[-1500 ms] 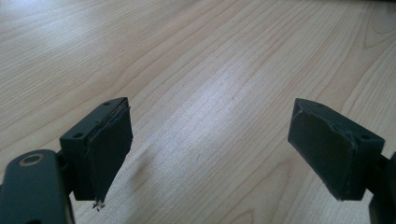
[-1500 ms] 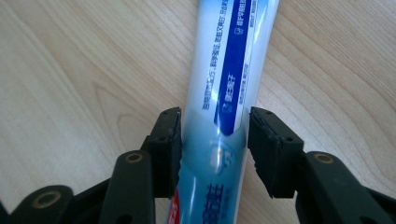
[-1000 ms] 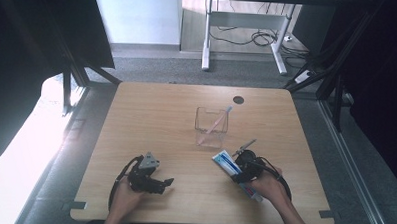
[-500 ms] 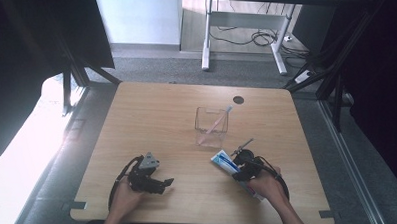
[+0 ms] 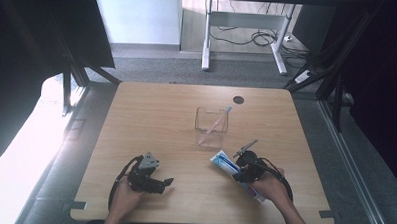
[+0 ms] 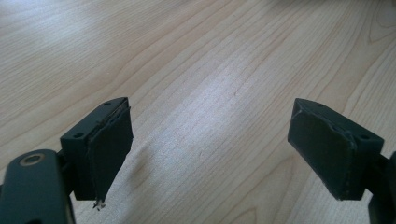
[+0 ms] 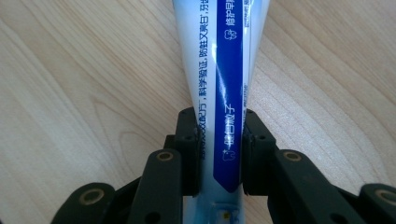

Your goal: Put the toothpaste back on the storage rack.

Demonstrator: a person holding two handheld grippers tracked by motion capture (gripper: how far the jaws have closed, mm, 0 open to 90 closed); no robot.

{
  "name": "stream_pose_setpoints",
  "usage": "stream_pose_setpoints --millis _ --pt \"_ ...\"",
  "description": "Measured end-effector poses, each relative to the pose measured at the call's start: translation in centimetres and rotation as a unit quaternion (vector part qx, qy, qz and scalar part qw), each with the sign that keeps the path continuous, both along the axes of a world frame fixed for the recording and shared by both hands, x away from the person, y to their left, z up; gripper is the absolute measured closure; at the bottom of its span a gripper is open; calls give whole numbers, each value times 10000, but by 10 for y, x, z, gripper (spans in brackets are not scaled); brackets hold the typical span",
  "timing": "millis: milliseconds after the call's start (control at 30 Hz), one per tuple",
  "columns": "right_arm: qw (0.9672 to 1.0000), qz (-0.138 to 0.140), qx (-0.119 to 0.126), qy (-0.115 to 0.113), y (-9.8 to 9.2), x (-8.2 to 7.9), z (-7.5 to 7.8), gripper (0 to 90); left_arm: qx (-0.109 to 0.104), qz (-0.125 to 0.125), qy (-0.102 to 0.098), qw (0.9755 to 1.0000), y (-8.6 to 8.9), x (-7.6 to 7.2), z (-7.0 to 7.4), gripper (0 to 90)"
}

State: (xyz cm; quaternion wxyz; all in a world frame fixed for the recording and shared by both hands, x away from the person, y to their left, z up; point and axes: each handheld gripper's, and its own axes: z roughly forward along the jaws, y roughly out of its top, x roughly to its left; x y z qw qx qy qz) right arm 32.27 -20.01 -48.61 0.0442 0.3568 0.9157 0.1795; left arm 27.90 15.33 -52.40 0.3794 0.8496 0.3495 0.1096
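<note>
Squeezing my right tool (image 7: pixel 218 140) onto the toothpaste tube (image 7: pixel 219 70), jaws just closing, tube's cap end cut off, left tool (image 6: pixel 210 149) released over bare counter (image 6: pixel 196 56).

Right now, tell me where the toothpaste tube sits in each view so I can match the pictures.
High view: the toothpaste tube lies lower right of centre on the table, in the right gripper, just below the clear cup.
Right gripper view: the tube runs up the middle, both jaws pressed on its sides.
Left gripper view: not in it; open left gripper over bare wood.
Shared landmark: the light wood-grain tabletop.
</note>
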Motion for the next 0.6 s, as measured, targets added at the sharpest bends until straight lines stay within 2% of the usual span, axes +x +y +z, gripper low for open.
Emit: stream_pose_setpoints --millis 333,600 --pt "9995 97 208 -210 -6 -8 18 732 -20 -91 33 10000 -1 0 -1 139" --pt "9982 166 489 -304 -11 -13 36 735 16 -157 -2 9999 -2 0 -1 139"
